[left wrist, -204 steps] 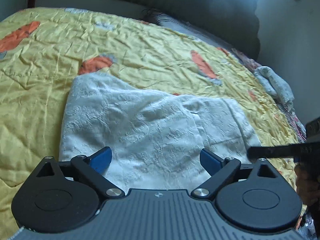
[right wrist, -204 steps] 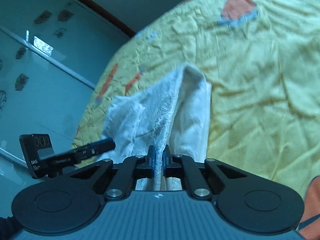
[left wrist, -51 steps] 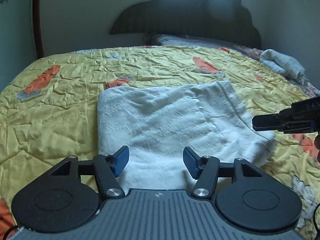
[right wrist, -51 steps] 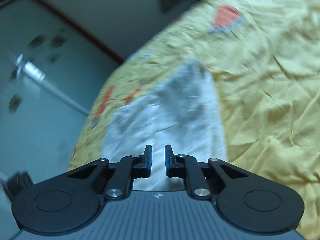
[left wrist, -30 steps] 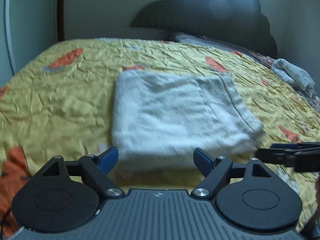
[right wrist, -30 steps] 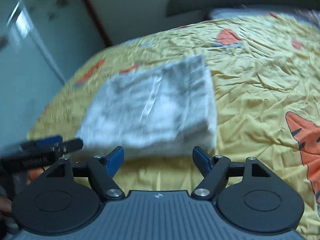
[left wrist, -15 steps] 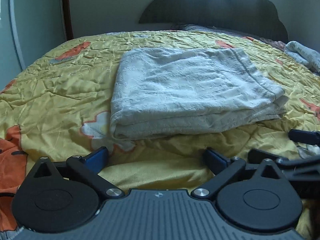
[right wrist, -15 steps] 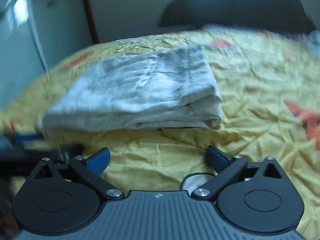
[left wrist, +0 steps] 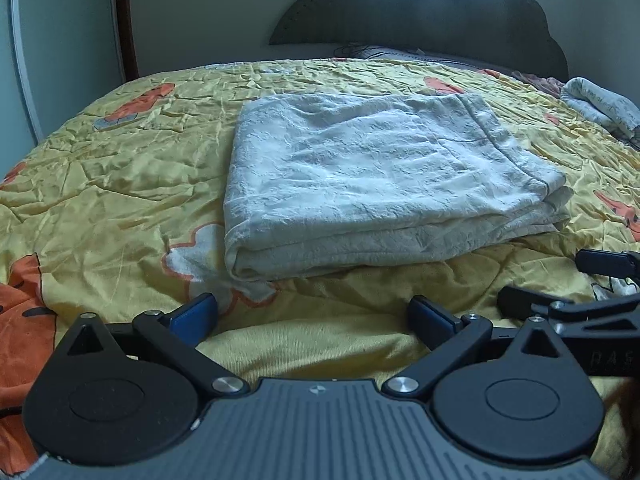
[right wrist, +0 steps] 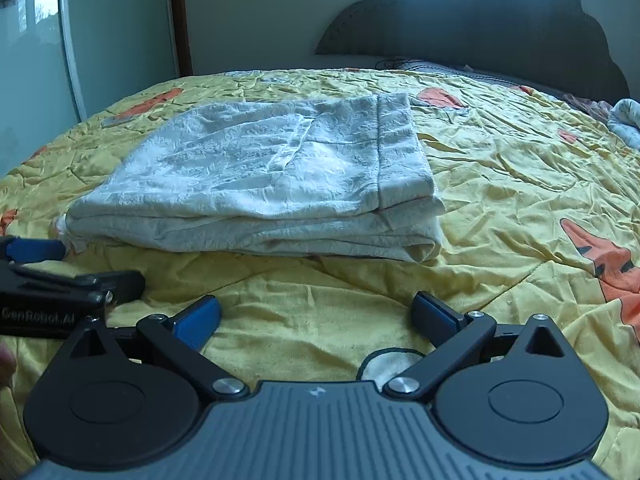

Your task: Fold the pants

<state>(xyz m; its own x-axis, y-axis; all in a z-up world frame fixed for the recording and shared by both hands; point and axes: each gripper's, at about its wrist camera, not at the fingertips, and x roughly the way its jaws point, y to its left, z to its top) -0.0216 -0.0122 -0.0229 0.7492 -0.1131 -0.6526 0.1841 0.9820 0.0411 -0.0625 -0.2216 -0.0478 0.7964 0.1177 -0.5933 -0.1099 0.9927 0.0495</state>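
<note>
The white pants (left wrist: 372, 176) lie folded into a flat rectangular stack on the yellow bedspread (left wrist: 120, 184); they also show in the right wrist view (right wrist: 272, 184). My left gripper (left wrist: 312, 314) is open and empty, low over the bedspread just in front of the stack's near edge. My right gripper (right wrist: 316, 312) is open and empty, also in front of the stack, to the right of the left one. The right gripper shows at the right edge of the left wrist view (left wrist: 580, 284), and the left gripper at the left edge of the right wrist view (right wrist: 60, 272).
A dark headboard (left wrist: 432, 12) stands at the far end of the bed. A rolled pale cloth (left wrist: 600, 104) lies at the bed's far right. A wall with a glass door (right wrist: 44, 40) is on the left. Orange prints (right wrist: 612, 264) dot the bedspread.
Both grippers have let go of the pants, opened wide and pulled back low to the bedspread in front of the stack. The pants now lie still and folded.
</note>
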